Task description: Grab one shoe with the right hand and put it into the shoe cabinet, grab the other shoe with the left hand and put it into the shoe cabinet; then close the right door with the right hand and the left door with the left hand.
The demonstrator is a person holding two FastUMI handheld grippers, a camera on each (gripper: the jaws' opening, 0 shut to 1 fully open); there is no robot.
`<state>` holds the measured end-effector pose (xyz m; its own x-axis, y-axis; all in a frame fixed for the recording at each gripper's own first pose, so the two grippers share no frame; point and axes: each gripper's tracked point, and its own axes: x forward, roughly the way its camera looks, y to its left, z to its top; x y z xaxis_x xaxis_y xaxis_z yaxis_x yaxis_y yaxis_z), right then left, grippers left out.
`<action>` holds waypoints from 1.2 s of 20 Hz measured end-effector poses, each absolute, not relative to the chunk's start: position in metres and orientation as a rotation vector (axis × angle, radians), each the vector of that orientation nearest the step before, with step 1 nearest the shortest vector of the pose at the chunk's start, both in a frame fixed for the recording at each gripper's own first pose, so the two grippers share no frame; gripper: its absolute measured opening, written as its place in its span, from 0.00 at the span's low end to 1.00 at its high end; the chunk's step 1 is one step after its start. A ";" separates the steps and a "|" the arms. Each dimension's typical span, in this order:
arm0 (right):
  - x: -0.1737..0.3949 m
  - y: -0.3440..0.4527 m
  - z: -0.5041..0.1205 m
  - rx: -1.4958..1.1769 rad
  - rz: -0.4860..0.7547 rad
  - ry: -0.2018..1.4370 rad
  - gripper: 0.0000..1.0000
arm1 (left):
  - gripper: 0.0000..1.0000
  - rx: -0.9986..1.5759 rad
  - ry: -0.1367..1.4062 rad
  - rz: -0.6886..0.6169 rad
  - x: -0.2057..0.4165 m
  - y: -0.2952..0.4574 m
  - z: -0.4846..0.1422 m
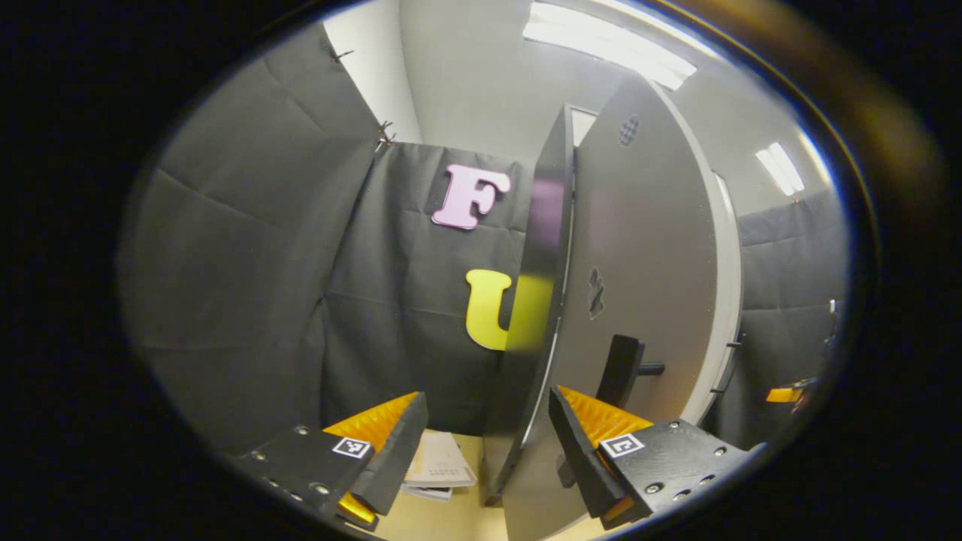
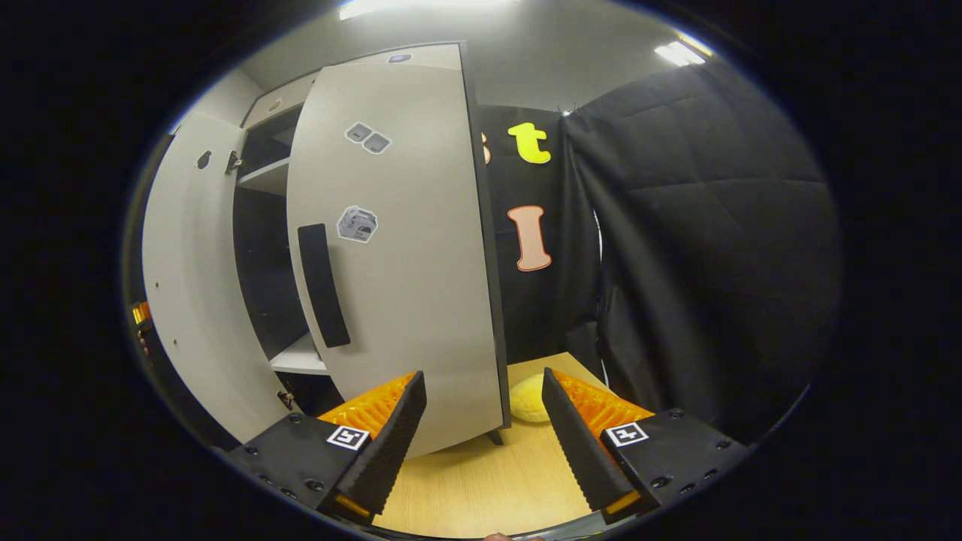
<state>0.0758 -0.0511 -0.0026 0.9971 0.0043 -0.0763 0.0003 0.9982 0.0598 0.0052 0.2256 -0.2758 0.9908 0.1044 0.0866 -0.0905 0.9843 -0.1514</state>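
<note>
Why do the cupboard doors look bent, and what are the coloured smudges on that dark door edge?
Left gripper view: the fisheye lens bows the left door; its glossy dark edge mirrors the booth wall's colours, and the ceiling light is blown out to white. Right gripper view: the right door curves the same way, evenly lit, without glare.

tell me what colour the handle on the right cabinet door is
Black: a long vertical handle on the pale grey right door, clearest in the right gripper view.

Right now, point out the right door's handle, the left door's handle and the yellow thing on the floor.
right door's handle (image 2: 323, 285), right gripper view, mid-bar.
left door's handle (image 1: 621, 370), left gripper view, bar's face.
yellow thing (image 2: 528, 398), right gripper view, its top.
</note>
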 end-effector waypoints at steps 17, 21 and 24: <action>0.099 -0.044 -0.010 0.061 0.073 0.107 0.98 | 0.99 -0.245 -0.090 -0.010 0.041 0.094 -0.259; 0.109 -0.063 -0.005 0.071 0.084 0.114 0.98 | 0.99 -0.255 -0.062 -0.011 0.063 0.063 -0.264; 0.122 -0.082 -0.001 0.069 0.094 0.121 0.98 | 0.99 -0.229 -0.044 0.018 0.067 0.043 -0.265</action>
